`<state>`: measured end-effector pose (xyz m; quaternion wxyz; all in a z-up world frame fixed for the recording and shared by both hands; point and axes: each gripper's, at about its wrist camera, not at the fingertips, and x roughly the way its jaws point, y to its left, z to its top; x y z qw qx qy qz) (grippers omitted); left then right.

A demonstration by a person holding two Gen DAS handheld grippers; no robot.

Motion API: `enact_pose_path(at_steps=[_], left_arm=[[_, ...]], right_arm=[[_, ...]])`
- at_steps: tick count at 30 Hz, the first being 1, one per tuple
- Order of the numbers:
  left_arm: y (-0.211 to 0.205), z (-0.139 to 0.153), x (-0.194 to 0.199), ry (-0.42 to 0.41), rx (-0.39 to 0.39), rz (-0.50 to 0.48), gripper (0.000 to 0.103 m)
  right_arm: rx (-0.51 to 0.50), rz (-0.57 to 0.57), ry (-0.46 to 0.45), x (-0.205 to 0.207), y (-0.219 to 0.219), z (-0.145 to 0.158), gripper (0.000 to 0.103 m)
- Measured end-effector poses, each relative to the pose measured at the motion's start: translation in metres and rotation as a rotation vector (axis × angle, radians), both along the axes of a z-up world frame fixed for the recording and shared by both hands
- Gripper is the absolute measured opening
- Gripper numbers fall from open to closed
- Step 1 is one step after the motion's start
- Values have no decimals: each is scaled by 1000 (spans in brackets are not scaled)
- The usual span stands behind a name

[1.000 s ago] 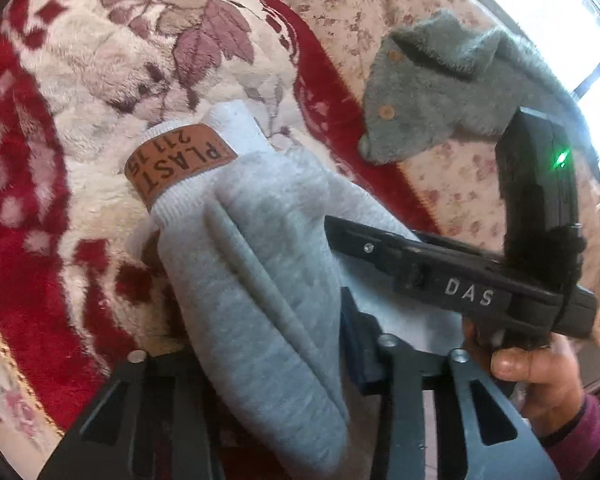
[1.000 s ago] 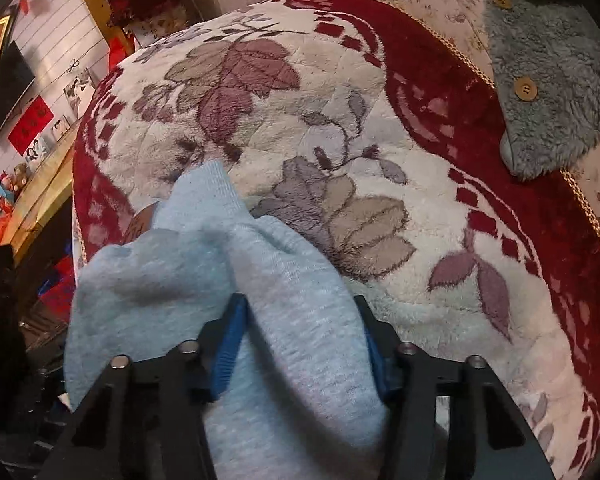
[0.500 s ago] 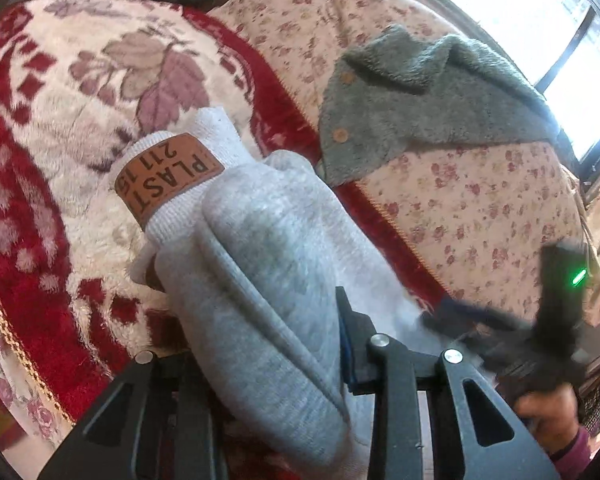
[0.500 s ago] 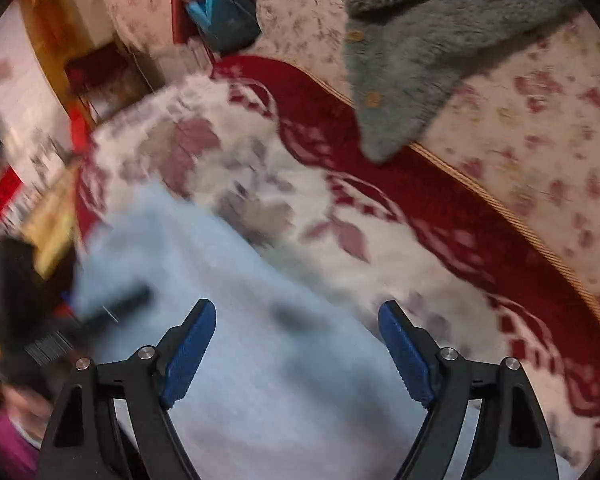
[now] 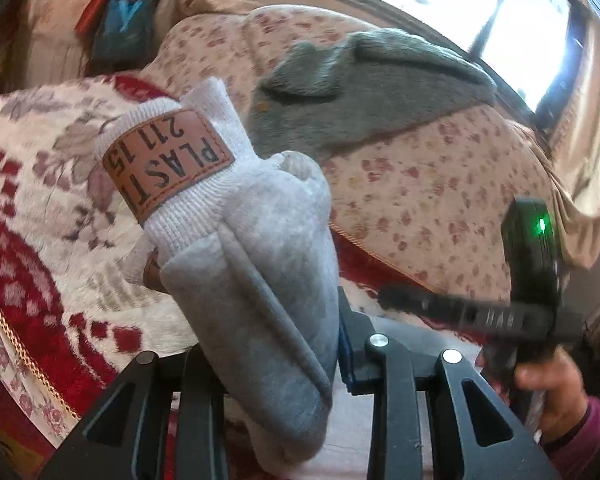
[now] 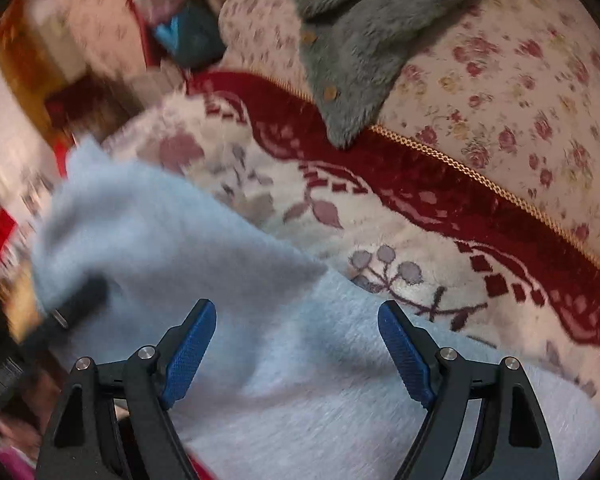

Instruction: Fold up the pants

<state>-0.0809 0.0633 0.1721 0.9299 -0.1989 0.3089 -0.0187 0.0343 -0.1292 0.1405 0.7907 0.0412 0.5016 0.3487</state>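
Left gripper (image 5: 276,344) clamps bunched grey pants (image 5: 256,280); right gripper (image 6: 296,344) spread wide above them. Best regrip cloth's free edge, keeping layers even.

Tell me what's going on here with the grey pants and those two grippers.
A person is folding light grey pants on a red and cream floral blanket. The left gripper is clamped on a bunched part of the pants near the waistband, where a brown leather patch shows. The right gripper is open above the rest of the fabric, holding nothing. A fuzzy grey cardigan lies off to the side on a rose-print cover.
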Motion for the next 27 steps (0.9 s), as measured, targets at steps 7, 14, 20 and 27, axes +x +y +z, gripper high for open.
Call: enact_pose_path(at_steps=[7,14,20,27], left_arm=[[-64,9,-8,-31,71,-97,30],[-127,-8,-14,0,111,-192,29],[-175,-41,-18,47,149,-228,29],[-209,-65,-24,66,244,-237,29]], right_arm=[[-89,-45,26,-4,-31,5,88],[-37,-150,86,-3,-93,6,88],[-103,-249,56,-5,-154,15,88],[-62,-243,-5,12,-182,50,97]])
